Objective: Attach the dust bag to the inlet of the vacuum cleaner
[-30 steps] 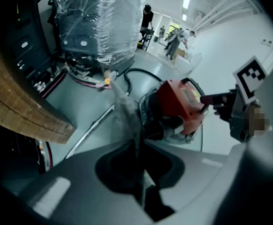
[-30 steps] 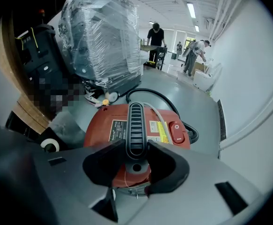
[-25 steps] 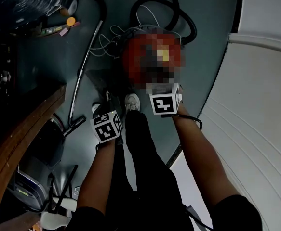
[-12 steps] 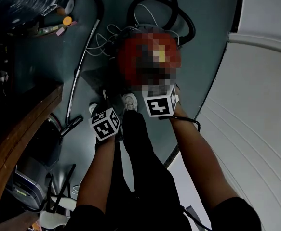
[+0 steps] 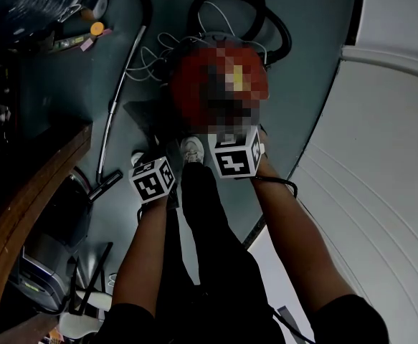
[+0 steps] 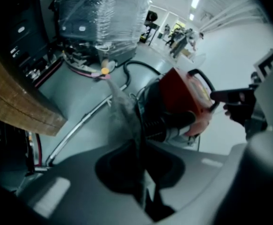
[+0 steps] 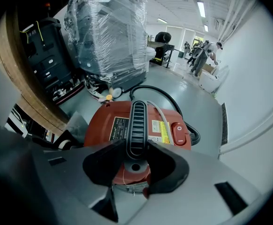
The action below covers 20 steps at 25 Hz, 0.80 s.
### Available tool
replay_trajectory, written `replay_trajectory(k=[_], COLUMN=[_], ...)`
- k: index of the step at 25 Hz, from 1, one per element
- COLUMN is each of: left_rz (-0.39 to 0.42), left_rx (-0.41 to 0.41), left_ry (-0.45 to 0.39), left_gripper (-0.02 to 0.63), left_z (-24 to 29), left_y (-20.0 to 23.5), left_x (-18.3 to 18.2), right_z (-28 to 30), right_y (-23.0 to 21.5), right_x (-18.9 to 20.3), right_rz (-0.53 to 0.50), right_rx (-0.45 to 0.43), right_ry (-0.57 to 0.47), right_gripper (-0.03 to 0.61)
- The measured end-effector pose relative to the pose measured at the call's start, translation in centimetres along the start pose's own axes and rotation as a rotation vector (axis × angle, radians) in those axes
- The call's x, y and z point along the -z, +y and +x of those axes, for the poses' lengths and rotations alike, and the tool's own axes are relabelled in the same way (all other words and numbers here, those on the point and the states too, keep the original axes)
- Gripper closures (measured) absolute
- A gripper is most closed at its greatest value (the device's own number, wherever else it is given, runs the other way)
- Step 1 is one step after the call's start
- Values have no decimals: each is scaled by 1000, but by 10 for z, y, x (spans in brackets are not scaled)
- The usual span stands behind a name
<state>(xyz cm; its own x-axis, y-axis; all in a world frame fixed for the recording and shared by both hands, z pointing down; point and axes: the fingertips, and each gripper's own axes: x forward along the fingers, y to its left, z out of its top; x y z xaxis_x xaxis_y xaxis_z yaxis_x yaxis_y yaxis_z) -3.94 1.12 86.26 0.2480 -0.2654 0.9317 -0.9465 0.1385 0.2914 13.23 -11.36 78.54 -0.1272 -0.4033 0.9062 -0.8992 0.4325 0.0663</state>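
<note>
The red vacuum cleaner stands on the grey floor, its top blurred over in the head view. My right gripper is shut on the black carry handle on its lid. The grey dust bag hangs limp from my left gripper, pinched between the jaws, which are easing open slightly. The bag is just left of the vacuum's side, where the ribbed black hose cuff enters the body. Both marker cubes show over the person's legs.
A metal wand lies on the floor left of the vacuum, a black hose loops behind it, and white cords lie nearby. A wooden table edge is at left. A wrapped pallet stands behind. A white wall curves at right.
The left gripper has sunk a little with the bag, closer to the vacuum's side. The right gripper has stayed on the handle.
</note>
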Motion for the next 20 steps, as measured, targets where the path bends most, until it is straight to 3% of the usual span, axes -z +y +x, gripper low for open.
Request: replay_trajectory(k=[3, 12, 16, 20], left_rz=[5, -77, -73, -73], left_rx=[12, 49, 19, -12], left_ry=[-9, 12, 34, 55], left_gripper=[578, 549, 540, 572], left_z=[0, -6, -9, -8], left_y=[0, -6, -10, -2], left_x=[0, -2, 0, 2], right_z=[0, 0, 0, 0], right_y=[0, 0, 0, 1], right_x=[0, 0, 0, 0], right_rz=[-2, -3, -3, -2], right_rx=[0, -3, -1, -5], right_ry=[-3, -2, 1, 2], right_gripper=[439, 439, 439, 439])
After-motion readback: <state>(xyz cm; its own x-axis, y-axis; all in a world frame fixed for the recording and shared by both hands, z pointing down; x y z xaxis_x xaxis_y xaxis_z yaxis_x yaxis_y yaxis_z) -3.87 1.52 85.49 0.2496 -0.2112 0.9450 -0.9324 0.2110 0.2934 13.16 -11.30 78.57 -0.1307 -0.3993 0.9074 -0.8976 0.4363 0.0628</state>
